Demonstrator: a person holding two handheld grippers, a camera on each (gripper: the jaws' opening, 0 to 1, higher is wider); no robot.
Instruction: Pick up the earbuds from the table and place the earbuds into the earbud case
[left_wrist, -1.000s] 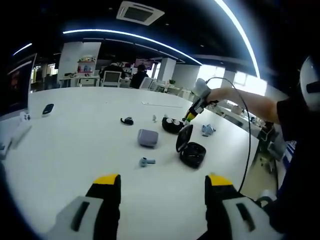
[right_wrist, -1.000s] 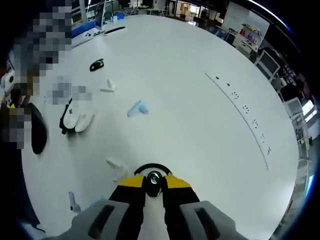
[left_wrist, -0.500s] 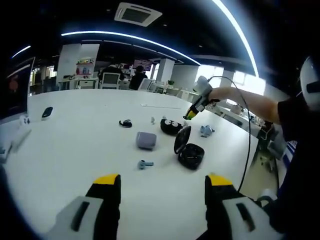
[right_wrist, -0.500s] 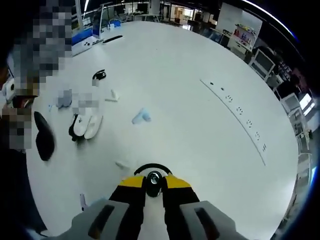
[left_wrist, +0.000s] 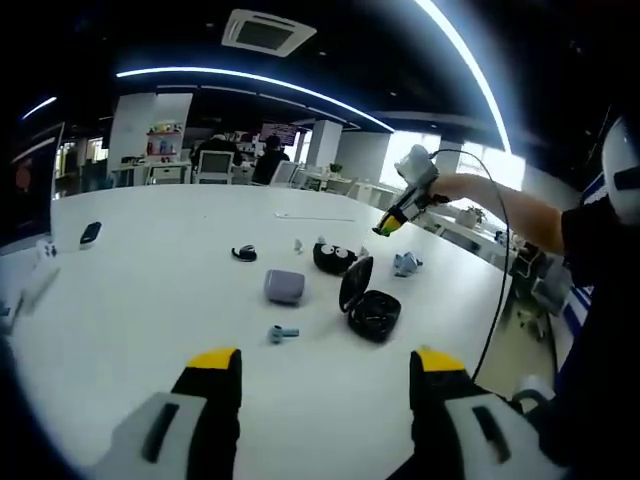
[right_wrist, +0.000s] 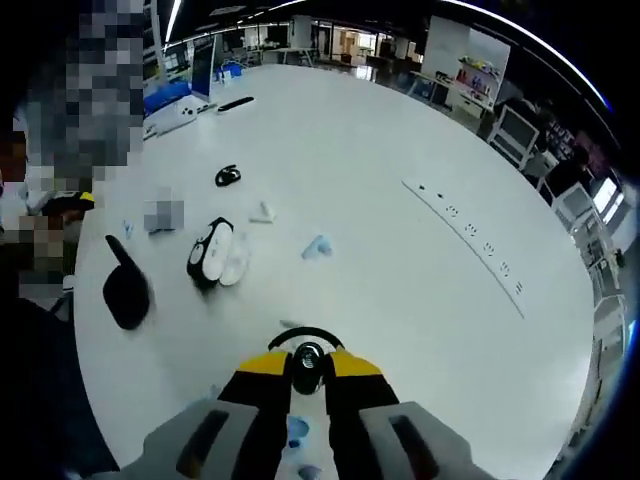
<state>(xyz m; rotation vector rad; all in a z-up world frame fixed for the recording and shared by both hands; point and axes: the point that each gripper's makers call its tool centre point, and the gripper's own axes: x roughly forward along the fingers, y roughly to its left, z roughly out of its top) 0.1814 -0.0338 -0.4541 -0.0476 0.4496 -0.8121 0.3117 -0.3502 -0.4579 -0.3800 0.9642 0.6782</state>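
In the left gripper view, the left gripper (left_wrist: 325, 385) is seen at the bottom of the frame with its yellow-tipped jaws set wide apart and nothing held between them. The open black earbud case (left_wrist: 368, 303) is placed right of centre on the white table (left_wrist: 130, 300), with its lid raised. A grey closed case (left_wrist: 284, 286) is set just left of it, a bluish earbud (left_wrist: 281, 333) lies below that, a second open case (left_wrist: 333, 256) is seen behind, and a small black earbud (left_wrist: 243, 253) lies at centre left. The right gripper (left_wrist: 392, 222) is held aloft in the upper right, above the table. Compared with a second ago, it has been raised higher, and the cluster of cases appears smaller and further off.

In the right gripper view, the right gripper (right_wrist: 308, 378) is shown at bottom centre with its jaws drawn close on a black earbud (right_wrist: 307, 353), whose round body and ear hook sit between the yellow tips. The open black case (right_wrist: 125, 290) is seen at middle left, the white-lined case (right_wrist: 212, 251) to its right, and a light blue earbud (right_wrist: 318, 246) near centre. More of the table has come into view than a second ago, so the earbud is judged to have been lifted clear; carriage to the case at the left remains to be done.
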